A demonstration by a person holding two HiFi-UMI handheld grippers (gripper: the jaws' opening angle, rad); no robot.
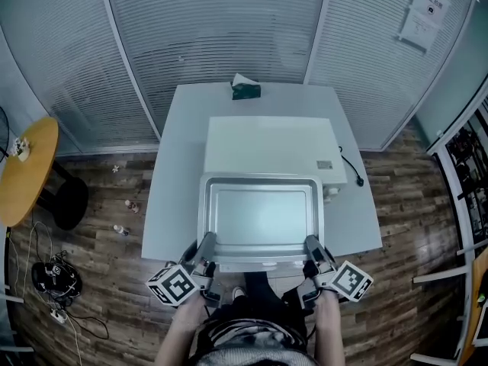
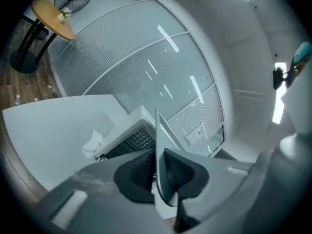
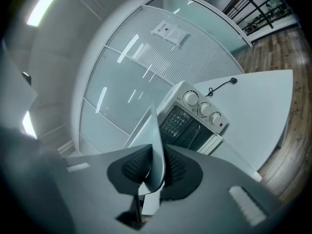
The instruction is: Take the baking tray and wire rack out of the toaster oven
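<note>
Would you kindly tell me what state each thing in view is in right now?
baking tray, out of the oven, held by its near rim in both grippers.
left gripper, shut on the tray's rim.
right gripper, shut on the tray's rim.
toaster oven, door open, folded down.
wire rack, apparently inside the oven; a grid shows there.
tissue pack, one tissue sticking up.
</note>
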